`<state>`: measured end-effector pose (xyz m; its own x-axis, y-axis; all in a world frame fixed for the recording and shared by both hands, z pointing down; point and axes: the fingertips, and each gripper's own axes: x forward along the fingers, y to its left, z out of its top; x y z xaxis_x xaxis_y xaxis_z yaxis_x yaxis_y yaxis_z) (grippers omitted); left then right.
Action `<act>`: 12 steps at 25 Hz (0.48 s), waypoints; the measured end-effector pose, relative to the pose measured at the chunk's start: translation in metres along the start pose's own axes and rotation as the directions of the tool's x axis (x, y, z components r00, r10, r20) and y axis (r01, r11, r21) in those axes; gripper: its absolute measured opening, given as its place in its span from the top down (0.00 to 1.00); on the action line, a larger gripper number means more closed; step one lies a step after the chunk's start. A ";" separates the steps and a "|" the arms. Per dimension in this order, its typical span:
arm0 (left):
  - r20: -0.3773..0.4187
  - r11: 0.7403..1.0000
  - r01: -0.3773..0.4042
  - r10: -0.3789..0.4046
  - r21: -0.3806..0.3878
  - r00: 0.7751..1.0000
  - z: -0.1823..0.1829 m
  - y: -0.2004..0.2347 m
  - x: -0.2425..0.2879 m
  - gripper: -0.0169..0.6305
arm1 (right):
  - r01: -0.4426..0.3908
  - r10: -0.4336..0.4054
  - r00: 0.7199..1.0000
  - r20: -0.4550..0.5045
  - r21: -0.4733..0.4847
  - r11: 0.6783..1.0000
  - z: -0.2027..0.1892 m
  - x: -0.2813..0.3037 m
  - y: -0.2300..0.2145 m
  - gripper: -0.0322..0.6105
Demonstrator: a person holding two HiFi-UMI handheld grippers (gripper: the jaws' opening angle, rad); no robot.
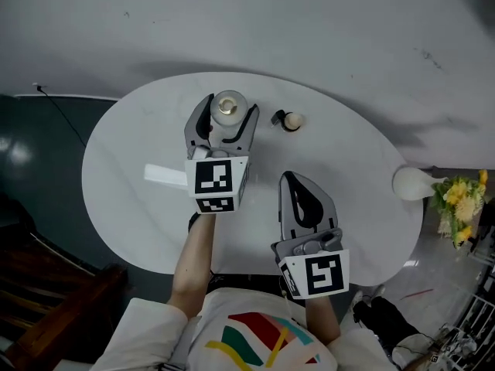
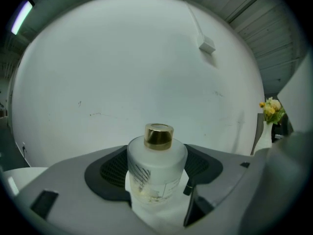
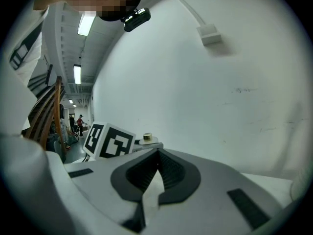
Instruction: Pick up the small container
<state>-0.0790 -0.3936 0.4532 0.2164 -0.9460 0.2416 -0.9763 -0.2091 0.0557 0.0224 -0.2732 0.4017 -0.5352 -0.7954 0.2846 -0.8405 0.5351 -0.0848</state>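
A small frosted white bottle with a gold cap (image 1: 228,108) stands at the far side of the white oval table (image 1: 124,207). My left gripper (image 1: 230,108) has a finger on each side of it. In the left gripper view the bottle (image 2: 156,168) fills the gap between the dark pads (image 2: 112,173), so the gripper (image 2: 156,180) is shut on it. My right gripper (image 1: 288,179) hovers nearer to me over the table's right half, shut and holding nothing. In the right gripper view the jaws of my right gripper (image 3: 157,155) meet, and the gold cap (image 3: 147,137) shows beyond them.
A tiny cream knob with a black part (image 1: 289,120) lies right of the bottle. A white vase (image 1: 414,182) with yellow flowers (image 1: 460,199) stands off the table's right edge. A pale rectangular patch (image 1: 164,175) shows left of my left gripper. Dark wooden furniture (image 1: 46,284) sits at lower left.
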 end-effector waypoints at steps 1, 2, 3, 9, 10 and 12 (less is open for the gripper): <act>0.011 1.000 0.004 -0.003 -0.010 1.000 0.009 -0.002 -0.008 0.46 | 0.006 -0.005 1.000 0.011 -0.007 1.000 0.009 -0.004 -0.001 0.93; 0.023 1.000 0.007 -0.007 -0.016 1.000 0.018 -0.005 -0.016 0.46 | 0.010 -0.010 1.000 0.023 -0.015 1.000 0.017 -0.007 -0.001 0.93; 0.035 1.000 0.008 -0.008 -0.015 0.999 0.028 -0.006 -0.023 0.46 | 0.015 -0.014 0.999 0.037 -0.023 1.000 0.025 -0.009 -0.002 0.93; 0.106 1.000 0.005 -0.003 -0.011 0.994 0.091 -0.008 -0.067 0.46 | 0.042 -0.032 0.988 0.151 -0.062 0.997 0.079 -0.020 0.000 0.93; 0.115 1.000 0.007 -0.006 -0.008 0.993 0.099 -0.010 -0.076 0.46 | 0.045 -0.034 0.986 0.164 -0.062 0.997 0.086 -0.024 0.001 0.93; 0.140 1.000 0.006 -0.007 0.007 0.990 0.117 -0.014 -0.094 0.46 | 0.044 -0.031 0.981 0.193 -0.063 0.997 0.101 -0.031 0.004 0.93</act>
<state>-0.0863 -0.3311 0.3160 0.2210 -0.9698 0.1037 -0.9749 -0.2168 0.0505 0.0270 -0.2745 0.2963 -0.5152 -0.8515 0.0975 -0.8561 0.5167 -0.0120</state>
